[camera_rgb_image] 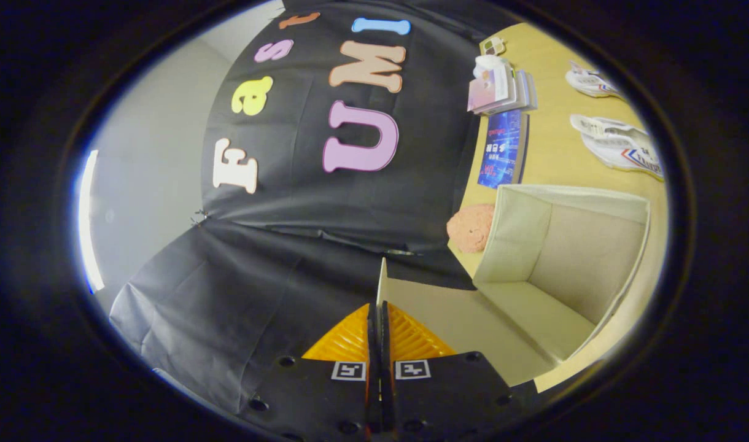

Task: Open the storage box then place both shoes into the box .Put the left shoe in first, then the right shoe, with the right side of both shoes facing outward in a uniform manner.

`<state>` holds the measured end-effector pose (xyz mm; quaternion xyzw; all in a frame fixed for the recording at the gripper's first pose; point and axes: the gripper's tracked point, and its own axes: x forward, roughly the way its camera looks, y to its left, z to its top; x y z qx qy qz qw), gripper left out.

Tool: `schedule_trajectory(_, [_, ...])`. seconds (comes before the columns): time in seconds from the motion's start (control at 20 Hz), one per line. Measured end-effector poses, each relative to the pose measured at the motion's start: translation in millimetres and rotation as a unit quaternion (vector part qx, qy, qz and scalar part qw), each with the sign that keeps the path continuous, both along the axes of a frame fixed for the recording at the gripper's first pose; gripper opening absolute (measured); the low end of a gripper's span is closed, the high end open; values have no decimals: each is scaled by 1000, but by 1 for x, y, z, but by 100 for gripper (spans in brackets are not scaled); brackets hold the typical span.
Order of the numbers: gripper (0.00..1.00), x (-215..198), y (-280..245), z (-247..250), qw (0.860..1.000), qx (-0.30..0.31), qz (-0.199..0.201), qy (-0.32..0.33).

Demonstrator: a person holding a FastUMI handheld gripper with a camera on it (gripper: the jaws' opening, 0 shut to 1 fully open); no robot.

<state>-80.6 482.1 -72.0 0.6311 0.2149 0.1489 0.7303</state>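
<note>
step: opening storage box (565, 258) | my jaws pinch its lid flap (384, 282), swung wide | next: release, fetch left shoe (623, 150)

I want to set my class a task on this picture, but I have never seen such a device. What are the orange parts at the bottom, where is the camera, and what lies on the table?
The camera rides on a hand-held gripper, looking along its two orange ribbed fingers. They are pressed on the thin beige lid flap of the open beige fabric storage box. On the yellow wooden table lie two white canvas shoes, a blue book, stacked books and a pink knobbly lump.
</note>
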Motion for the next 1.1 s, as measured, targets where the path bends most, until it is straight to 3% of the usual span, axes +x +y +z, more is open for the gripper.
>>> schedule_trajectory(0.4, [5,-33,85,-23,998,-33,48,2])
schedule_trajectory(0.5, [9,-39,92,-29,997,-55,59,1])
schedule_trajectory(0.6, [32,-40,91,-34,994,-82,67,-1])
schedule_trajectory(0.75, [48,-35,76,-37,987,-137,74,-27])
schedule_trajectory(1.1, [84,-11,-37,-33,959,-271,44,-69])
